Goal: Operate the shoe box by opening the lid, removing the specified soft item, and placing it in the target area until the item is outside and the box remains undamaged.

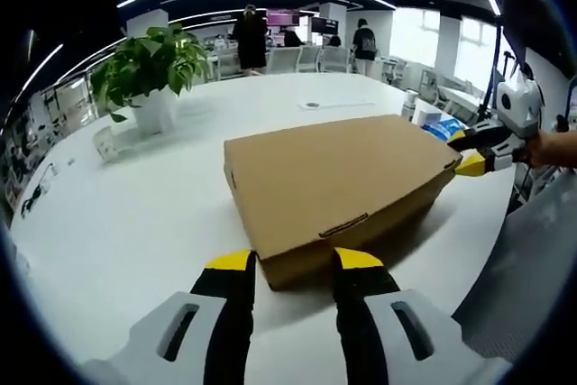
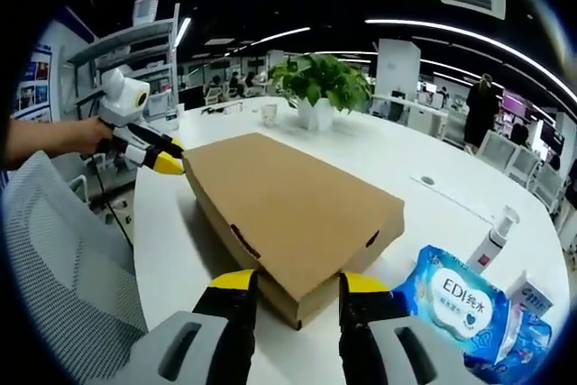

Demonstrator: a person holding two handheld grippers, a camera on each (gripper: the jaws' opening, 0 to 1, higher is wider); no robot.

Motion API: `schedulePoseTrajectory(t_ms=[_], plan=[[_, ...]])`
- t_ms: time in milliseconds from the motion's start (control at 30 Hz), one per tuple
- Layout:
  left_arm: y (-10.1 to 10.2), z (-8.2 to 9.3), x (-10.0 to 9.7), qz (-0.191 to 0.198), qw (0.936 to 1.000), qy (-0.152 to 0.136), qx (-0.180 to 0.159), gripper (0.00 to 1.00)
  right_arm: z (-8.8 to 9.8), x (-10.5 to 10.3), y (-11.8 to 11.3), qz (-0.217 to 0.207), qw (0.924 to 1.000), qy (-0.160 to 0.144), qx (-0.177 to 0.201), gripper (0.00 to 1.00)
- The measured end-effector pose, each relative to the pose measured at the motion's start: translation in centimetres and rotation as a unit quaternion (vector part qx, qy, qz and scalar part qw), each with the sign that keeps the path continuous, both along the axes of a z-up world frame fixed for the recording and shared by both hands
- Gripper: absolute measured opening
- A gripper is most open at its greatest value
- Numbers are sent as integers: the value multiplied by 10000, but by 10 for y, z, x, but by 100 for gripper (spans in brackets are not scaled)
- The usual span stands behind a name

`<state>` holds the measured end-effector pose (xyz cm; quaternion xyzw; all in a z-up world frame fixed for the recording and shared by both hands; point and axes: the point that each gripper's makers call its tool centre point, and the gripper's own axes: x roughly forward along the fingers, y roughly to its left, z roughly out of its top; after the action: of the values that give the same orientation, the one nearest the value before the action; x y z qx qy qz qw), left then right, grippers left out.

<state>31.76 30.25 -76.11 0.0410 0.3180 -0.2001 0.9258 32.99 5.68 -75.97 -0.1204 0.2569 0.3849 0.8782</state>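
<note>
Left gripper view, left to right: one potted green plant (image 1: 149, 69) in a white pot, one closed brown cardboard shoe box (image 1: 338, 187) lying flat mid white table (image 1: 117, 223). Left gripper (image 1: 293, 263) low at the box's near corner, jaws wide, holding nothing. Right gripper (image 1: 469, 152) at the far right corner, jaws apart at the box's edge. Right gripper view: one blue wet-wipes pack (image 2: 455, 299) right of the box.
</note>
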Motion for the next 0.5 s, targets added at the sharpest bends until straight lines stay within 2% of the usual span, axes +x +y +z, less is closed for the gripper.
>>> schedulePoseTrajectory(t_ms=[100,500], plan=[[1,-4,2,20,10000,42,57,31,-5,0,0,24,10000,51,-66,33],[-2,-4,16,0,10000,1,60,31,-5,13,-4,-32,9999,36,-94,33]])
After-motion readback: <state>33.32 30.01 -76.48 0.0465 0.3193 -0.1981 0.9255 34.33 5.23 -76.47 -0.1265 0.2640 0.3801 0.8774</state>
